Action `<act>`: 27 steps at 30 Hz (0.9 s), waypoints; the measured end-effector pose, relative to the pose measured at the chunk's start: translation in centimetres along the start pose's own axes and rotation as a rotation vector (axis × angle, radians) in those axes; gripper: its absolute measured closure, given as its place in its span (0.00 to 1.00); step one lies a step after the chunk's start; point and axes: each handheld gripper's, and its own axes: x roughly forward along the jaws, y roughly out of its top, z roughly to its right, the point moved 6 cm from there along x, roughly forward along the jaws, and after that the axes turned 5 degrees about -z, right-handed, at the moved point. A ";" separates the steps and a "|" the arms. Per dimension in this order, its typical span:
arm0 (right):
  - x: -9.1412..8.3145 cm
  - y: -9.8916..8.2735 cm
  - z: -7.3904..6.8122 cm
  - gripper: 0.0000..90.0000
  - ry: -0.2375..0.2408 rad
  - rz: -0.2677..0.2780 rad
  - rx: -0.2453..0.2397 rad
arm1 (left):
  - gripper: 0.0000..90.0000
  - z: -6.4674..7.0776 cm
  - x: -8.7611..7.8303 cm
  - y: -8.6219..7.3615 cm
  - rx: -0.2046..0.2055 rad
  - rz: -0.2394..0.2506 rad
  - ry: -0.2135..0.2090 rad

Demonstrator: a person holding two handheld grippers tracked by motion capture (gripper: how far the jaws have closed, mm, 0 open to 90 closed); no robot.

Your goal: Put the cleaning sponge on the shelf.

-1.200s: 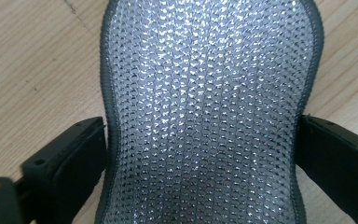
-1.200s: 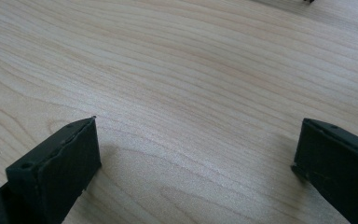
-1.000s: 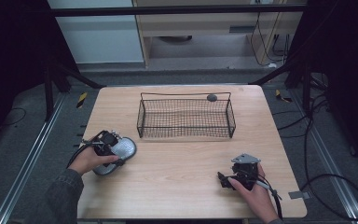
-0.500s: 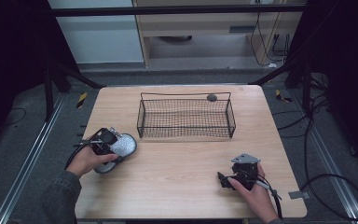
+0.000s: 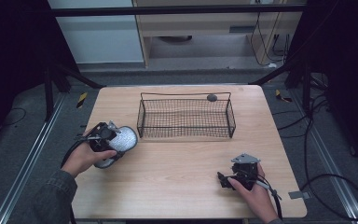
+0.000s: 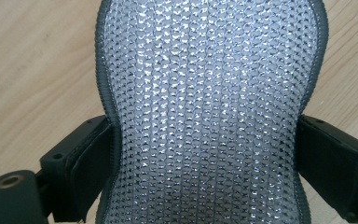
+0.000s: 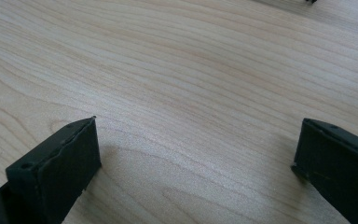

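Observation:
A silvery chain-mesh pad with a dark sewn edge (image 6: 205, 93) is squeezed at its waist between the two black jaws of my left gripper (image 6: 205, 158). From above, the pad (image 5: 125, 138) sticks out of the left gripper (image 5: 103, 138) at the table's left side, just above the wood. My right gripper (image 5: 223, 179) rests low near the front right of the table. Its jaws (image 7: 196, 154) stand wide apart over bare wood with nothing between them.
A black wire basket (image 5: 186, 135) stands empty in the middle of the wooden table (image 5: 177, 168), toward the far side. A small dark rounded object (image 5: 211, 97) lies just behind the basket's far rim. Cables trail from both grippers off the front edge.
My left gripper has shifted slightly away from the front edge with the mesh pad in it. The right gripper has stayed put.

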 end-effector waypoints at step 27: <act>0.1 0.0 0.1 0.00 -0.008 0.007 -0.017 | 0.09 2.7 -3.6 11.9 0.268 0.071 0.113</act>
